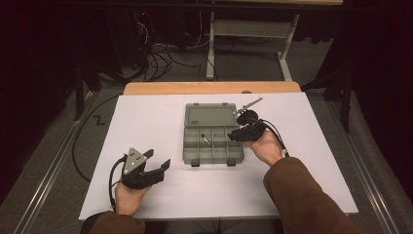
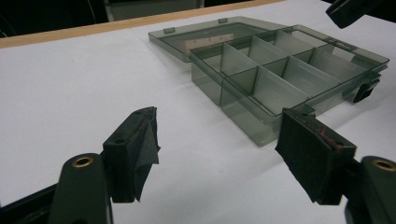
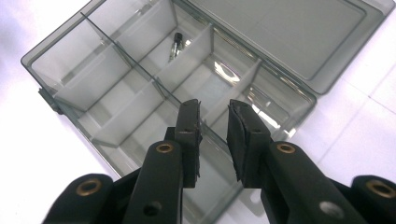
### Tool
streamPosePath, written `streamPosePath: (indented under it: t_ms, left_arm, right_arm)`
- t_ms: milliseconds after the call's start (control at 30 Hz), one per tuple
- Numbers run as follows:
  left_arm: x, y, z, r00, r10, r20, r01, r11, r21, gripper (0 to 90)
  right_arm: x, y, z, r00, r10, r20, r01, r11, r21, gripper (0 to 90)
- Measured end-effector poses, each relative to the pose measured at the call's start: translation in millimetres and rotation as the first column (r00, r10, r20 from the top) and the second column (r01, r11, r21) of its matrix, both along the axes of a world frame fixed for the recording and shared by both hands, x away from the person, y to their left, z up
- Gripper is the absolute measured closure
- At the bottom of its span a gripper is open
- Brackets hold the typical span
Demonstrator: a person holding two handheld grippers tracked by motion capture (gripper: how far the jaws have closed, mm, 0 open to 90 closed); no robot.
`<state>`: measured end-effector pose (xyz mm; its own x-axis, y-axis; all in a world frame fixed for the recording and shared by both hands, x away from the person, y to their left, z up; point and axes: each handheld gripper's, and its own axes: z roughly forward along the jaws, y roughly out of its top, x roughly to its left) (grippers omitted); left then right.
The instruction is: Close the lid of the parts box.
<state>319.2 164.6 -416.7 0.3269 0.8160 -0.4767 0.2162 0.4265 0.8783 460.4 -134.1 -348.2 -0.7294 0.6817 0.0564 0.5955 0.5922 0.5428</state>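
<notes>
High view: a smoky grey, translucent plastic organiser box point(image 1: 212, 146) lies open at the middle of the white tabletop point(image 1: 146, 122), its flat lid point(image 1: 210, 116) folded back toward the far side. The tray is split by thin dividers into small rectangular compartments, and 2 dark latches sit on its near edge. A small dark bit point(image 1: 205, 138) lies in 1 compartment of the far row. The left hand-held gripper point(image 1: 158, 161) rests well to the left of the box, near the tabletop's front edge, jaws spread wide, a grey 3-cornered plate on top. The right hand-held gripper point(image 1: 238, 127) sits at the box's right side. A slim metal tool point(image 1: 253, 103) lies just beyond it; what it is cannot be told.

Left gripper view: the 2 black jaws stand far apart with nothing between them, their pads point(image 2: 142, 149) dull and worn at the edges. Beyond them the box point(image 2: 261, 79) shows glossy see-through walls; a pale strip on the lid point(image 2: 205, 39) may be a label, but no writing can be read.

Right gripper view: the jaws are narrow, a small gap left, hanging over the compartments at the box's point(image 3: 112, 88) edge, gripping nothing. The bit point(image 3: 176, 44), dark with a shiny shank, lies in a farther compartment.
</notes>
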Motion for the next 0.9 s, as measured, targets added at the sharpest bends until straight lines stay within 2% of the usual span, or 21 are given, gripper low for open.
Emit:
streamPosePath:
  t_ms: [633,700,800,900]
  left_arm:
    - [-0.7,0.4,2.8,1.0,-0.003,0.003,0.003,0.9999,-0.011,29.5]
    - [0.2,-0.4,3.5,1.0,-0.001,0.0,0.001,0.9998,-0.02,29.6]
    - [1.1,-1.3,4.5,1.0,-0.006,-0.003,0.006,0.9999,-0.013,29.5]
    - [1.0,-1.8,5.4,1.0,-0.005,-0.004,0.005,0.9999,-0.009,29.5]
  right_arm:
    - [-1.3,-27.5,-2.2,0.9984,-0.056,0.009,0.056,0.9971,0.051,73.8]
    - [-1.0,-30.7,-3.3,0.9976,-0.069,0.005,0.068,0.9962,0.054,73.8]
    - [0.1,-34.9,-5.7,0.9968,-0.08,-0.002,0.08,0.9952,0.056,73.4]
    - [2.1,-36.9,-9.7,0.9944,-0.102,-0.03,0.103,0.9931,0.057,72.9]
